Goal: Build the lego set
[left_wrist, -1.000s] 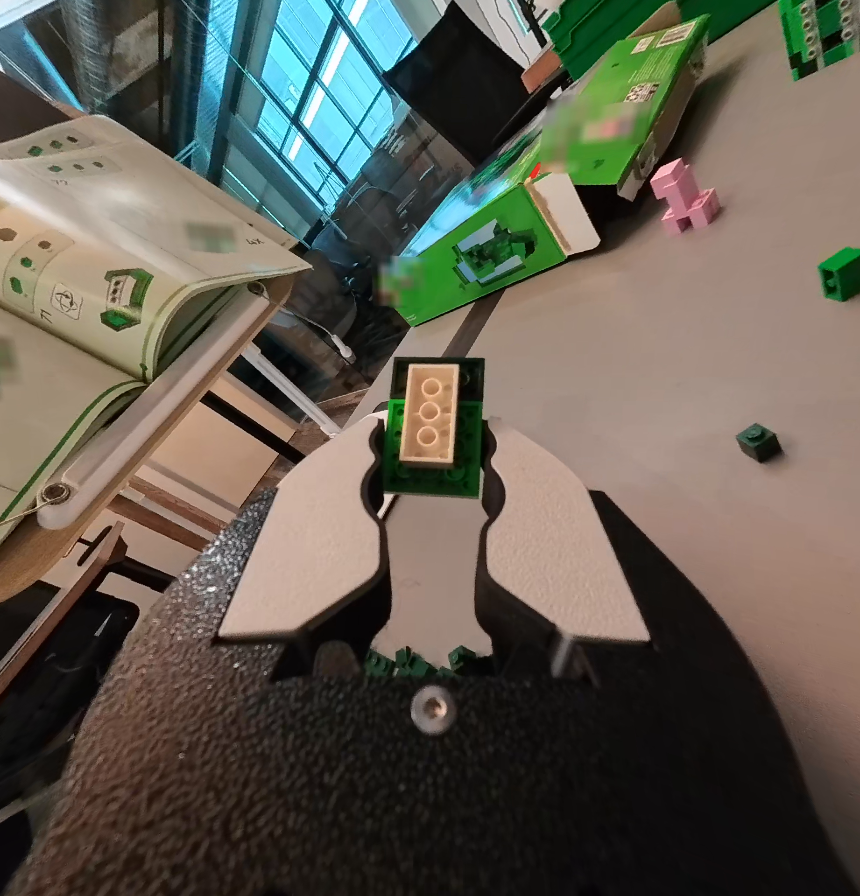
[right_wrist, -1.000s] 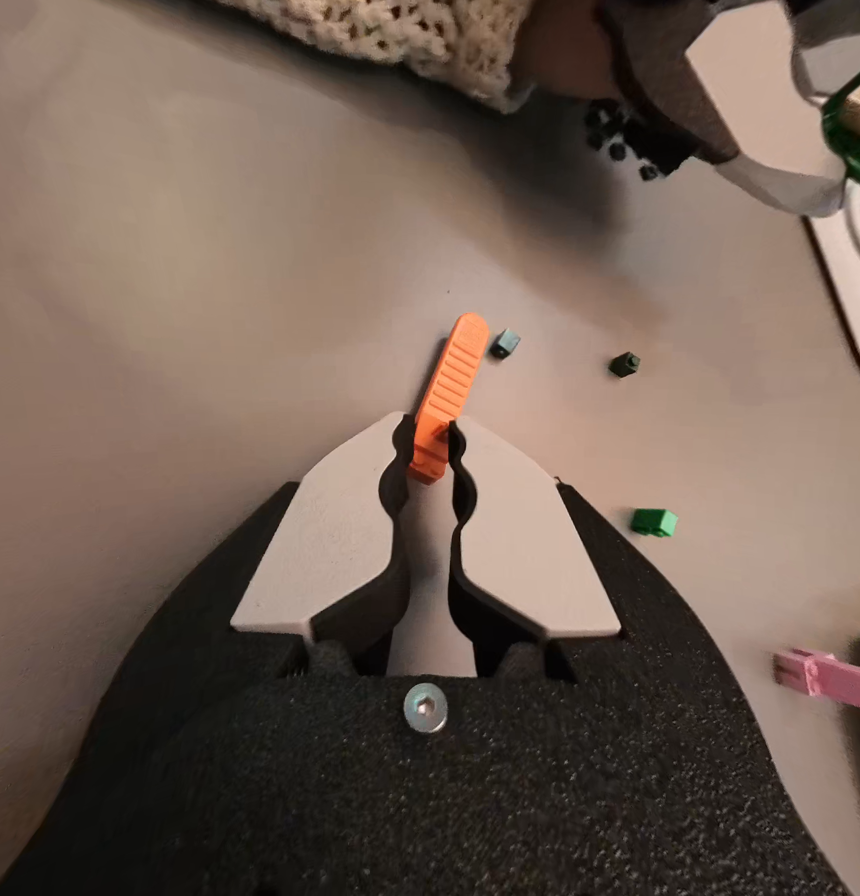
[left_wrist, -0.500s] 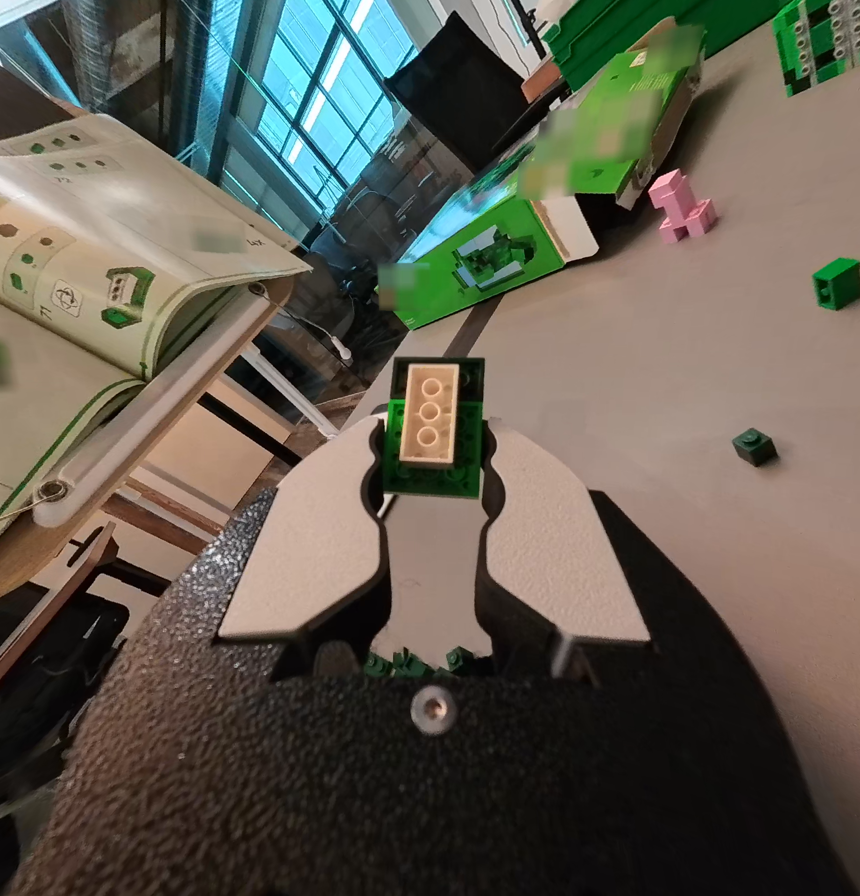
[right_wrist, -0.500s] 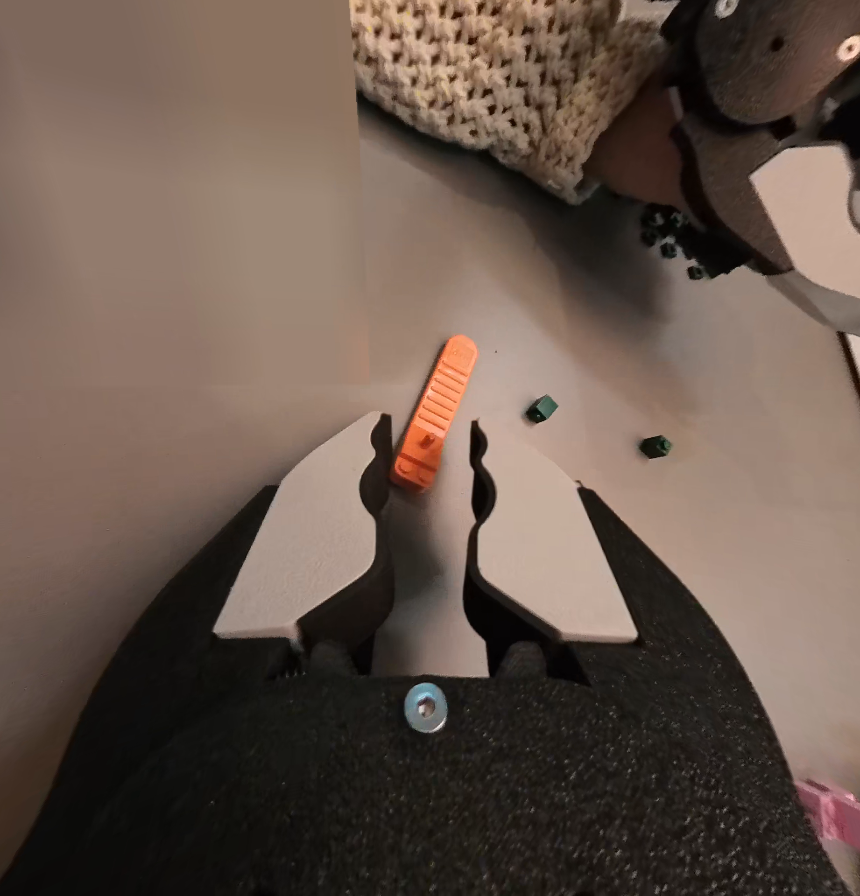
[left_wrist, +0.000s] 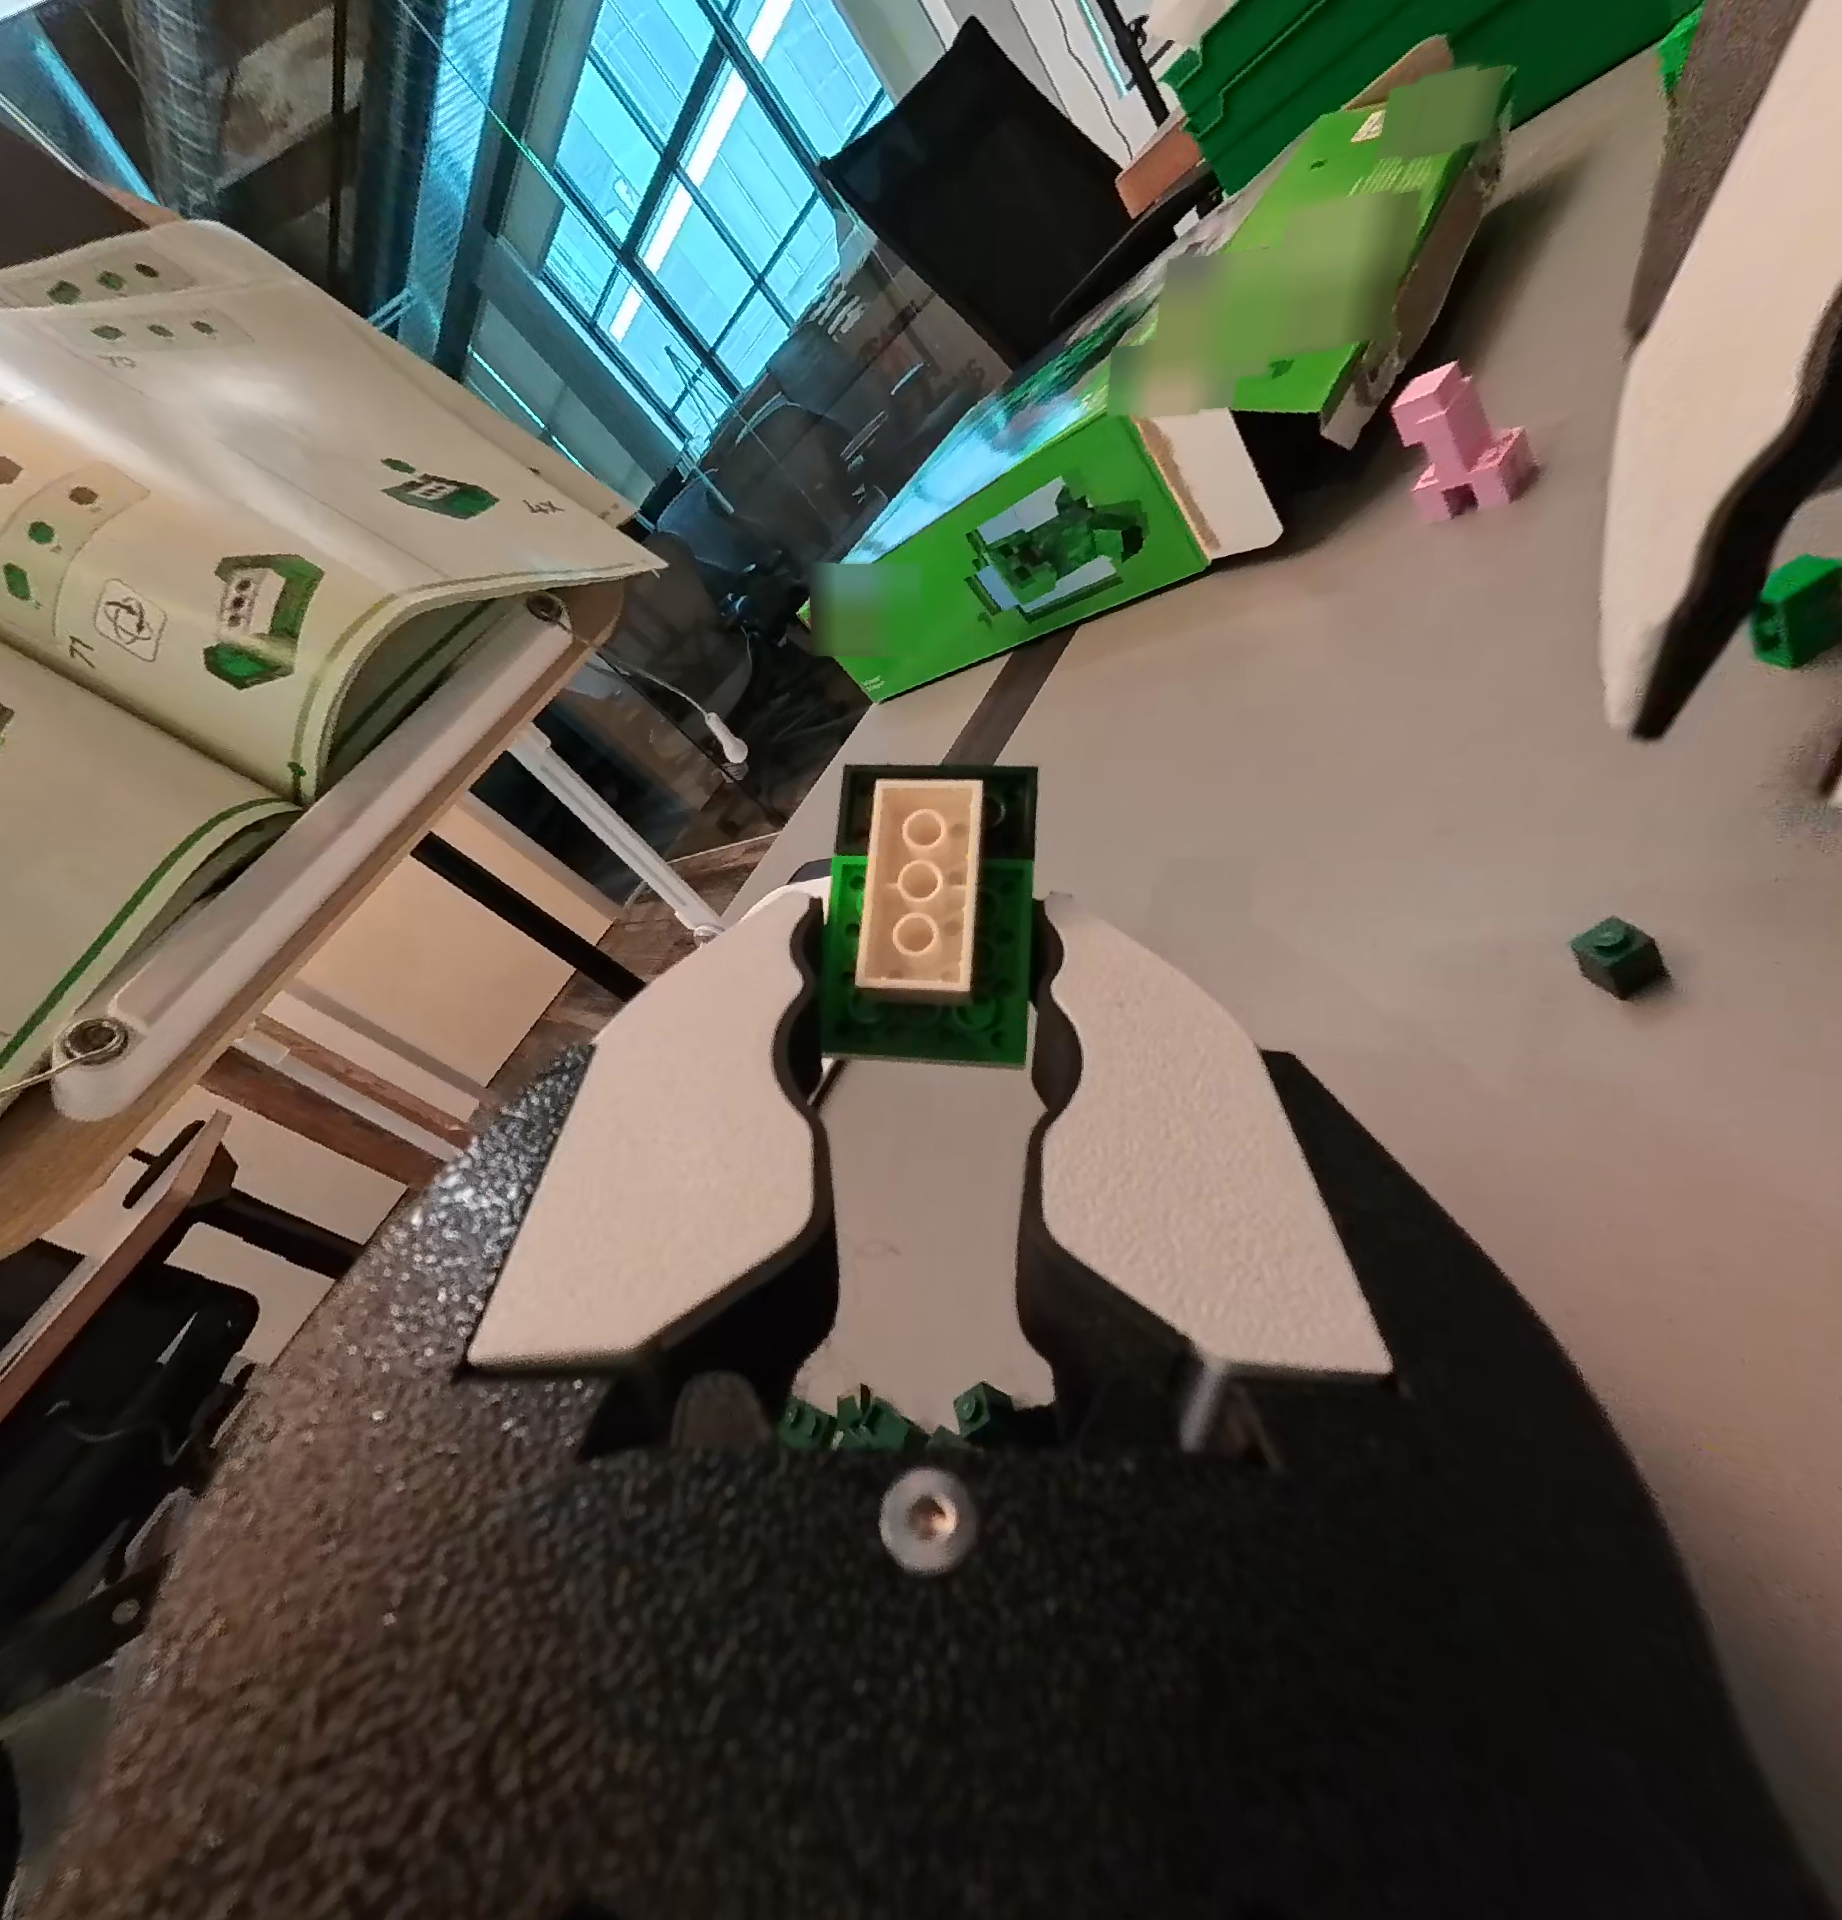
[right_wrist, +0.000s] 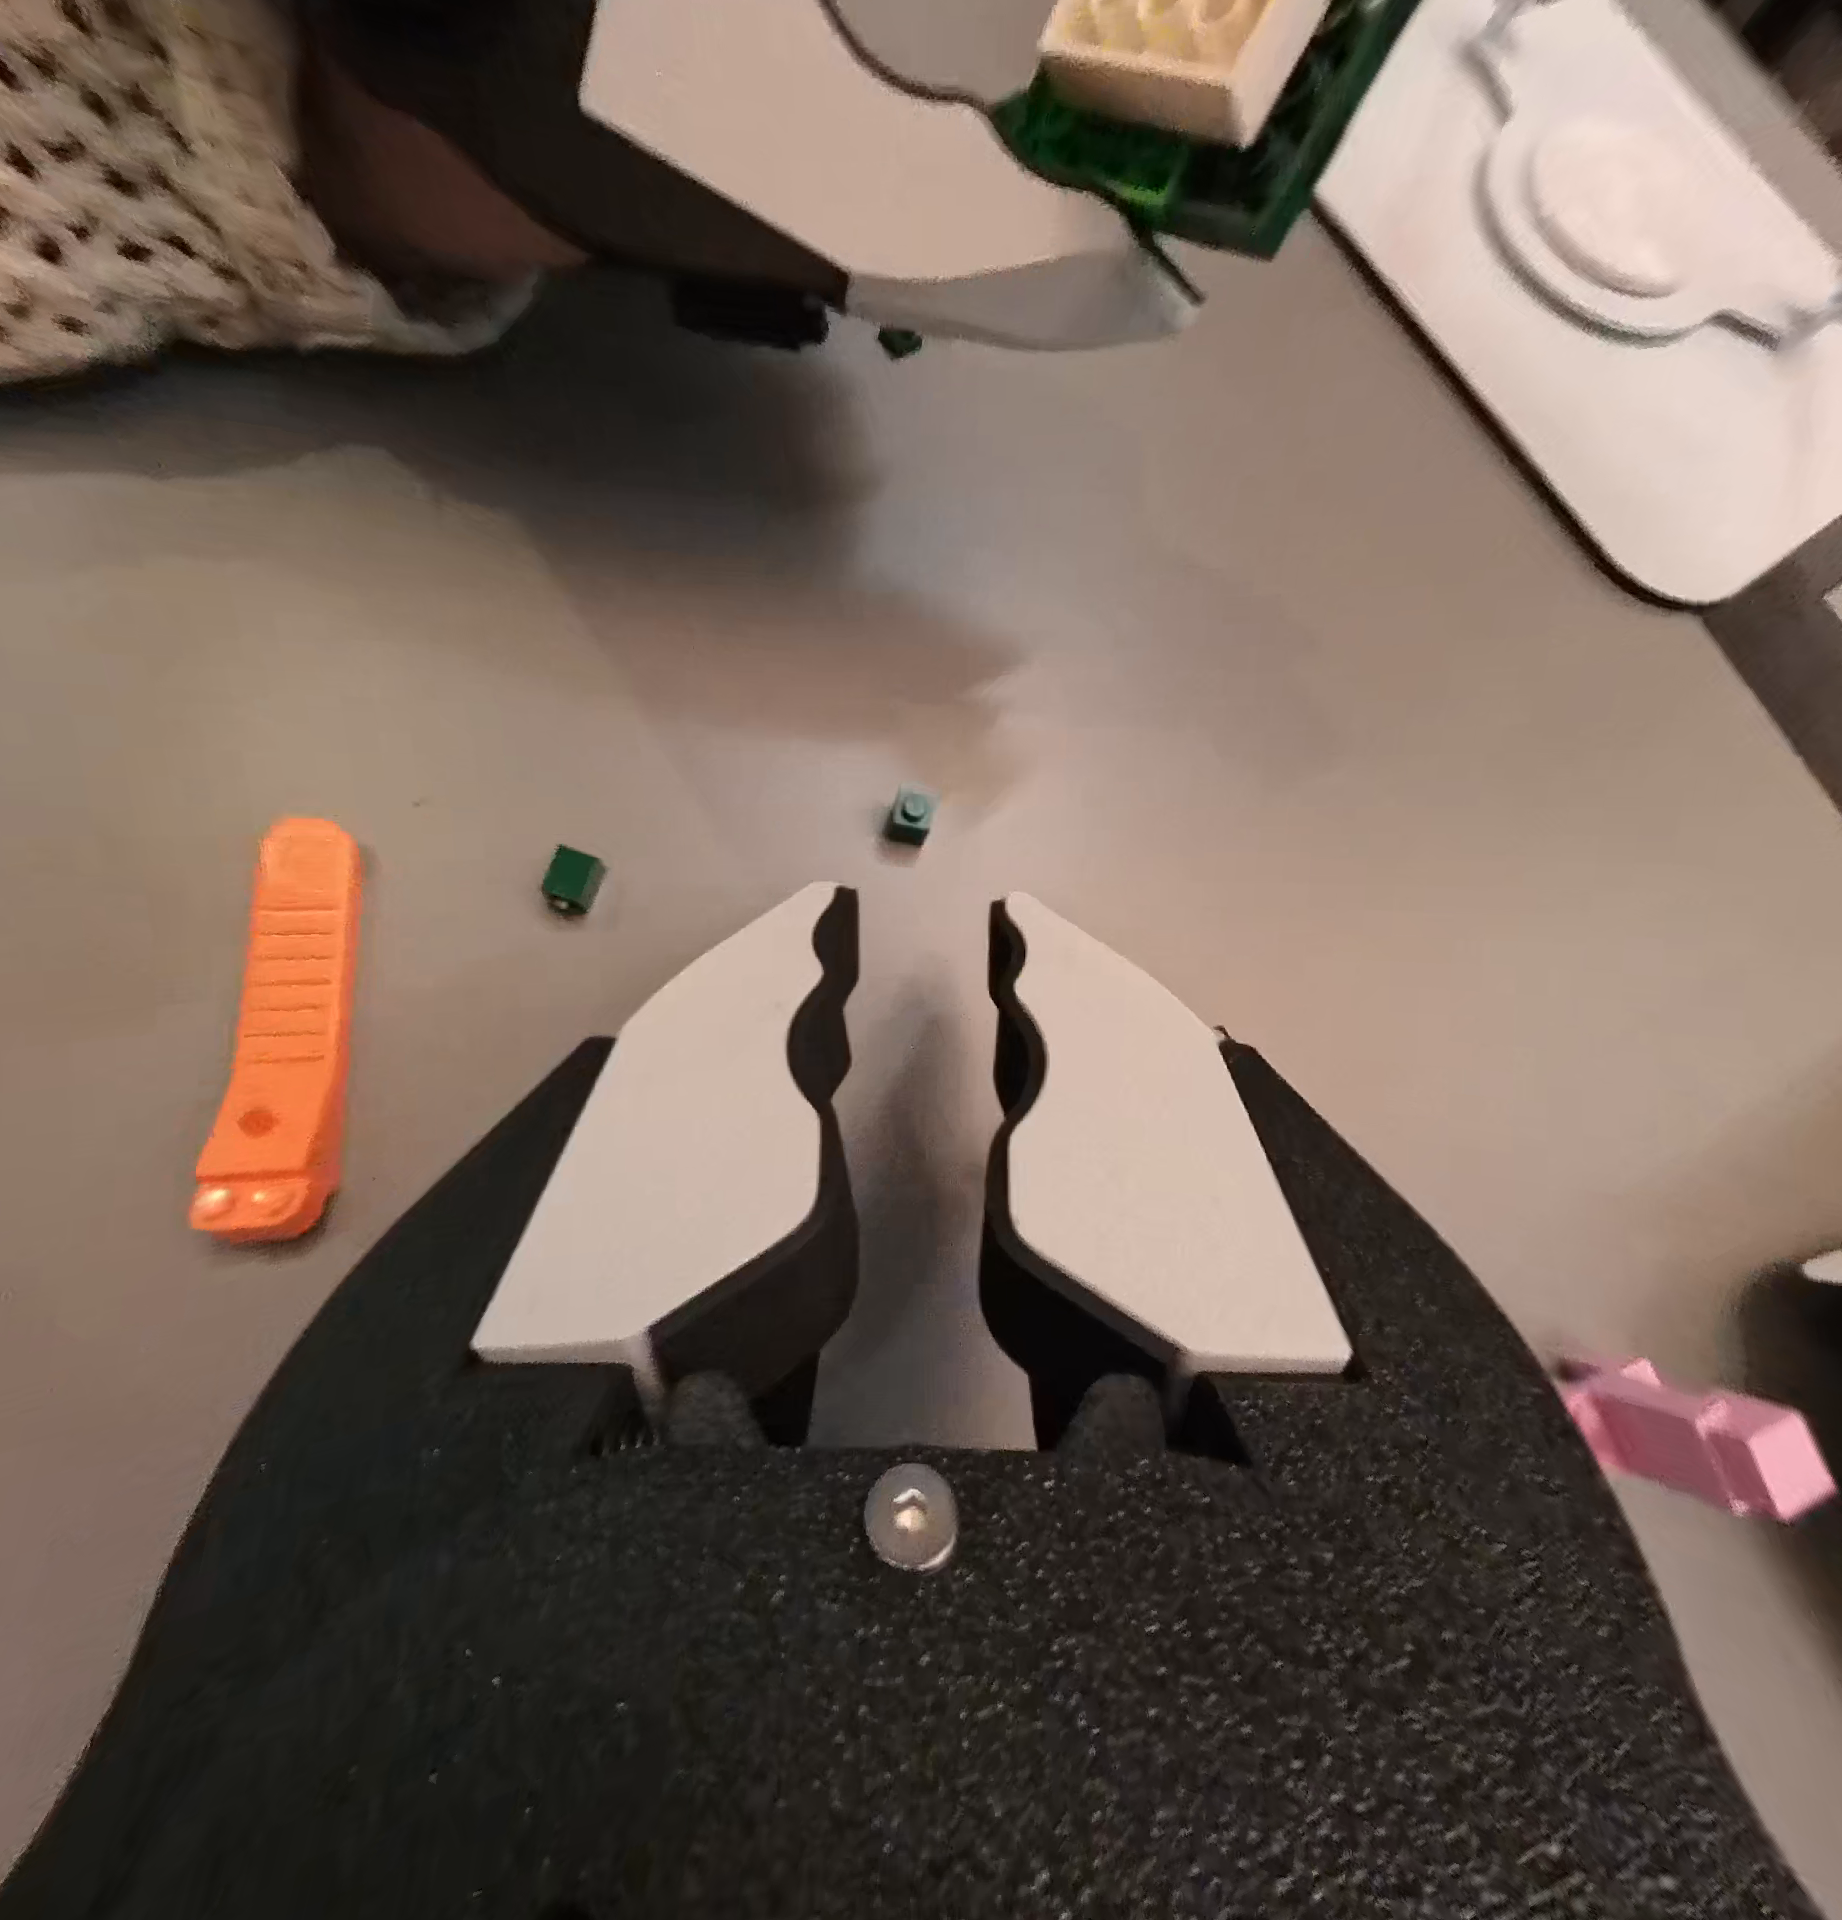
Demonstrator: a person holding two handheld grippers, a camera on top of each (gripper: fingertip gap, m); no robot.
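Note:
My left gripper (left_wrist: pixel 927 935) is shut on a small green lego assembly (left_wrist: pixel 990 1023) with a cream brick (left_wrist: pixel 919 896) on top, held above the grey table. The same assembly shows at the top of the right wrist view (right_wrist: pixel 1177 104). My right gripper (right_wrist: pixel 922 904) is open and empty, low over the table. An orange brick separator (right_wrist: pixel 278 1029) lies on the table to its left. Two small dark green bricks lie just ahead of it, one (right_wrist: pixel 572 878) to the left and one (right_wrist: pixel 912 812) between the fingertips' line. My right gripper's fingers (left_wrist: pixel 1727 416) show at the left wrist view's right edge.
An open instruction booklet (left_wrist: pixel 169 499) rests on a stand at the left. Green lego boxes (left_wrist: pixel 1042 551) lie at the back. A pink lego figure (left_wrist: pixel 1462 447) (right_wrist: pixel 1706 1444), a green brick (left_wrist: pixel 1800 608) and a dark green brick (left_wrist: pixel 1618 956) lie on the table. A white stand base (right_wrist: pixel 1623 312) sits far right. From my right tips it is roughly 10 centimeters to the orange brick separator (right_wrist: pixel 278 1029); from my left, 20 centimeters.
My right gripper has opened, let go of the orange brick separator onto the table, and moved right toward the dark green bricks and the left gripper. The left gripper has stayed put.

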